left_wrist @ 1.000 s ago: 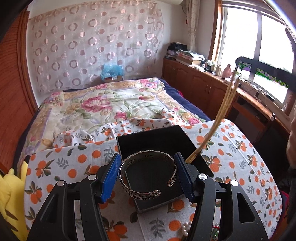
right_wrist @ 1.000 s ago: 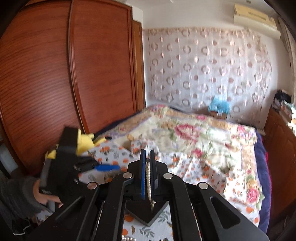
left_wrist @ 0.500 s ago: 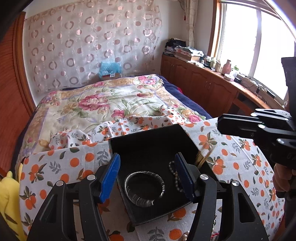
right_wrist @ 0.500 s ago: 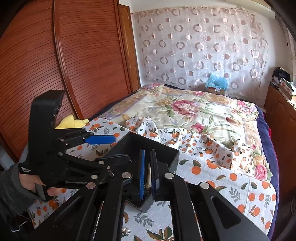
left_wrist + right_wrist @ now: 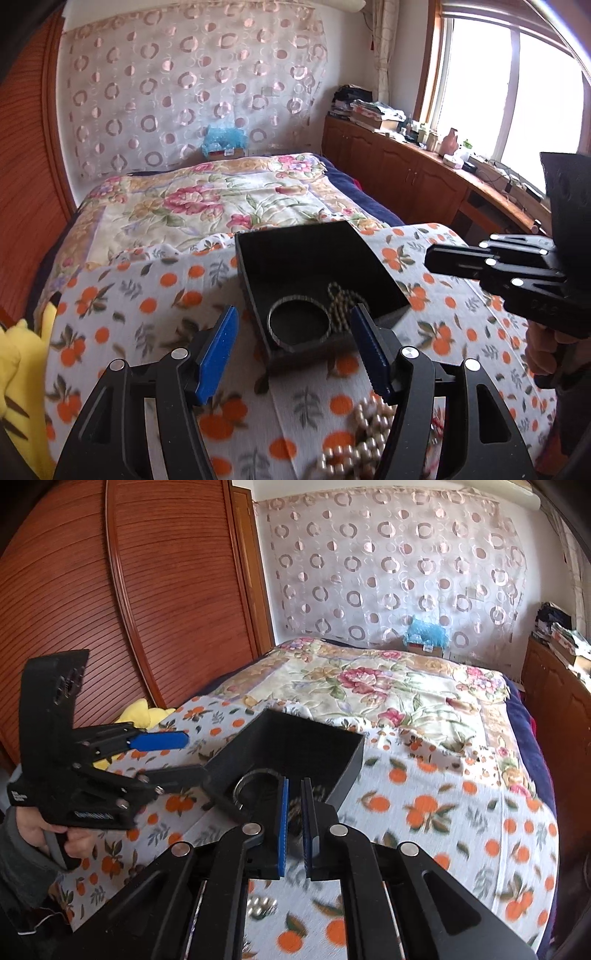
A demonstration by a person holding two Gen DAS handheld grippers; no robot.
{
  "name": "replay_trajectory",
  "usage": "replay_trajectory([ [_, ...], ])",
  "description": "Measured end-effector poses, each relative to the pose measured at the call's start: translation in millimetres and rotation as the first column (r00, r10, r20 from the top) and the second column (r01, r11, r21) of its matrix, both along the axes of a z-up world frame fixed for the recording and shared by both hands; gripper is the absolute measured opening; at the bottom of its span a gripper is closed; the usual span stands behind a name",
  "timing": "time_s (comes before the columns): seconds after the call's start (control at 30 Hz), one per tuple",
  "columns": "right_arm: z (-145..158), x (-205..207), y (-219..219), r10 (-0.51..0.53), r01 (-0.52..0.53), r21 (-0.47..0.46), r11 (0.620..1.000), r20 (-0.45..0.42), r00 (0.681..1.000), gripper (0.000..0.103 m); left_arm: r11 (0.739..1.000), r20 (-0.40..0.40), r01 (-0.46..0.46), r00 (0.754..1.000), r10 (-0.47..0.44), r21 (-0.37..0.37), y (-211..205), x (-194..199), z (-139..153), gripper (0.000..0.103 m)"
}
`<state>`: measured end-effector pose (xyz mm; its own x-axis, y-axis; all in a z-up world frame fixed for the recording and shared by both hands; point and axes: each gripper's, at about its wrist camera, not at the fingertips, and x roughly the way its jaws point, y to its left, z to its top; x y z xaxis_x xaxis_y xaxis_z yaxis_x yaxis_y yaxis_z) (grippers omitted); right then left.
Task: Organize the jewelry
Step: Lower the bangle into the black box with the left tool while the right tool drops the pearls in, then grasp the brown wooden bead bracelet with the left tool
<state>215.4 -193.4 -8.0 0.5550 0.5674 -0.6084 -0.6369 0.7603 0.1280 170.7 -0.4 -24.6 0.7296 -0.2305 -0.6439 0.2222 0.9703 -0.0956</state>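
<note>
A shallow black square tray (image 5: 295, 254) sits on a white cloth printed with oranges and leaves (image 5: 147, 306), spread over the foot of a bed with a floral quilt (image 5: 207, 199). Inside the tray, at its near end, lies a silver engraved cuff bracelet (image 5: 298, 324), and just to its right a strand of small brownish-gold beads (image 5: 341, 301) lies in loose loops, touching or nearly touching the cuff.

The left gripper (image 5: 293, 343) hovers above the near edge of the tray with its blue-padded jaws spread wide; they have just been opening a little further, and nothing is between the pads. The cuff lies in the tray beyond them, apart from both pads.

The right gripper (image 5: 294, 821) points down at the tray's near corner. Its blue pads stand almost together with only a narrow slit between them; they have just been parting slightly, and no bead can be seen pinched in the slit.

A heap of cream pearl beads (image 5: 364, 439) rests on the cloth in front of the tray, under the left gripper's right finger. A yellow plush toy (image 5: 14, 373) lies at the cloth's left edge
</note>
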Motion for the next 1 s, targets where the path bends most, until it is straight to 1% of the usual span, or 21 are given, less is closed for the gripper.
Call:
replay_trajectory([
  [0.03,-2,-4,-1,-0.003,0.003,0.002,1.000,-0.004,1.000,0.014,1.000,0.002,-0.002,1.000,0.002,-0.001,1,-6,0,0.061],
  [0.07,-6,-10,-2,-0.007,0.007,0.004,1.000,-0.010,1.000,0.019,1.000,0.003,-0.003,1.000,0.003,-0.001,1,-12,-1,0.061],
  [0.1,-9,-15,-3,-0.010,0.010,0.005,1.000,-0.015,1.000,0.020,1.000,0.004,-0.004,1.000,0.004,0.000,2,-21,-2,0.061],
  [0.33,-29,-57,-13,-0.041,0.042,0.013,0.999,-0.029,0.999,0.020,1.000,0.007,-0.017,1.000,0.017,-0.005,9,-68,-10,0.061],
  [0.6,-46,-106,-29,-0.092,0.093,0.018,0.996,-0.048,0.995,0.021,0.999,0.004,-0.028,1.000,0.028,-0.018,16,-112,-16,0.061],
  [0.73,-52,-127,-37,-0.101,0.101,0.013,0.995,-0.044,0.994,0.021,1.000,0.002,-0.024,1.000,0.024,-0.014,16,-124,-16,0.061],
  [0.83,-55,-137,-39,-0.112,0.112,-0.010,0.994,-0.022,0.993,0.026,1.000,-0.001,-0.020,1.000,0.020,0.007,15,-127,-20,0.061],
  [1.0,-64,-147,-45,-0.132,0.132,-0.001,0.991,-0.043,0.990,0.032,0.999,-0.041,-0.007,0.999,0.006,-0.040,18,-132,-34,0.061],
])
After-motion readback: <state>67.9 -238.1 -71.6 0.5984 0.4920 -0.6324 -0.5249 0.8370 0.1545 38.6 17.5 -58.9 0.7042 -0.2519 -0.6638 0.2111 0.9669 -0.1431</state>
